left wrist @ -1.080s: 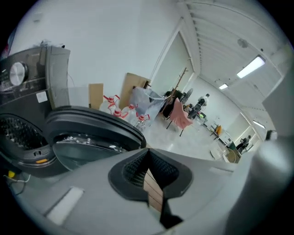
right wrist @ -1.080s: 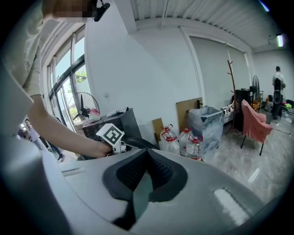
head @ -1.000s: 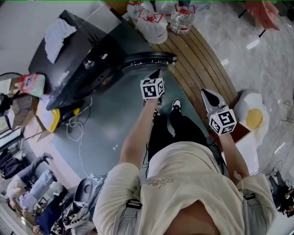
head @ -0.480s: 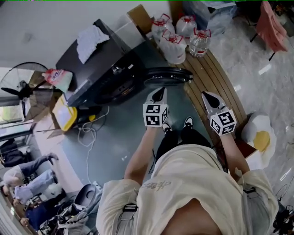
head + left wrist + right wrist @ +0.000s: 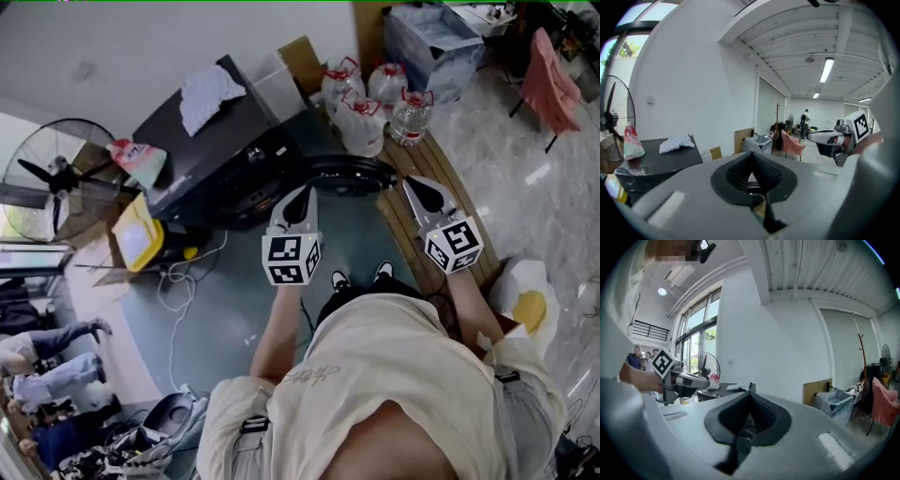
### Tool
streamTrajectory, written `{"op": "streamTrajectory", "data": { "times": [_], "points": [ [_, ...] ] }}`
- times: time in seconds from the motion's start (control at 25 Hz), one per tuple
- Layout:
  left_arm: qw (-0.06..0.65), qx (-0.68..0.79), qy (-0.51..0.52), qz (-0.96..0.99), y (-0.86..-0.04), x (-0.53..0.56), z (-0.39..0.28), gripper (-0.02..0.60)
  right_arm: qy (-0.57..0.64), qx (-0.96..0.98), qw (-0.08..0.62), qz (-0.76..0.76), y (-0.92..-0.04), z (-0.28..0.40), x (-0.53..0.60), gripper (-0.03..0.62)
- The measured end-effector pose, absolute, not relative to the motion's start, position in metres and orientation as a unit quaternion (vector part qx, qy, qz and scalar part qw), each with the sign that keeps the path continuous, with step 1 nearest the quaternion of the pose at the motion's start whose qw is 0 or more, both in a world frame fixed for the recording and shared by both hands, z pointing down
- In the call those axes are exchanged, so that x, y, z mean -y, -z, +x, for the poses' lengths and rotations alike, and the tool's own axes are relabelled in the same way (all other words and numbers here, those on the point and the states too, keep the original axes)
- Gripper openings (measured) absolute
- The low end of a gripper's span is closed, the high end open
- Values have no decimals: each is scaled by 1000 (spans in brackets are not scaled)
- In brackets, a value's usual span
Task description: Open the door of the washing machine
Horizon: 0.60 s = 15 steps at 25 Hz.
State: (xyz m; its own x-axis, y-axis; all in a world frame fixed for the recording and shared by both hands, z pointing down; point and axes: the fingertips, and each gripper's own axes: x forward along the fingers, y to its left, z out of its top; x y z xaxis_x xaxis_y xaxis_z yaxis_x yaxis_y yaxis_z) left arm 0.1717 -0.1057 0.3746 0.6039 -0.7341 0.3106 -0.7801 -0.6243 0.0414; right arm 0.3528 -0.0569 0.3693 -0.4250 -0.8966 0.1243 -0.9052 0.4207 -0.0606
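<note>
Black washing machine, round door wide open

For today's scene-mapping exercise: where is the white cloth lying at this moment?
In the head view the white cloth lies upper left, on top of the black washing machine, up and right of the pink packet.

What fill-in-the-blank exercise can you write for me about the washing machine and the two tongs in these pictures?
1. The round door of the washing machine stands ___.
2. The white cloth lies on ___ of the machine.
3. The left tongs and the right tongs are both shut and hold ___.
Missing words: open; top; nothing.
</note>
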Motion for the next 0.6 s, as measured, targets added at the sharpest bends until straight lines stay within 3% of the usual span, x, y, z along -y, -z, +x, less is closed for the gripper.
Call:
{"op": "streamTrajectory", "data": {
  "times": [0.6],
  "points": [
    [-28,475,-29,879,-237,131,122,16,62,857,-1,512,-259,326,76,0]
  ]
}}
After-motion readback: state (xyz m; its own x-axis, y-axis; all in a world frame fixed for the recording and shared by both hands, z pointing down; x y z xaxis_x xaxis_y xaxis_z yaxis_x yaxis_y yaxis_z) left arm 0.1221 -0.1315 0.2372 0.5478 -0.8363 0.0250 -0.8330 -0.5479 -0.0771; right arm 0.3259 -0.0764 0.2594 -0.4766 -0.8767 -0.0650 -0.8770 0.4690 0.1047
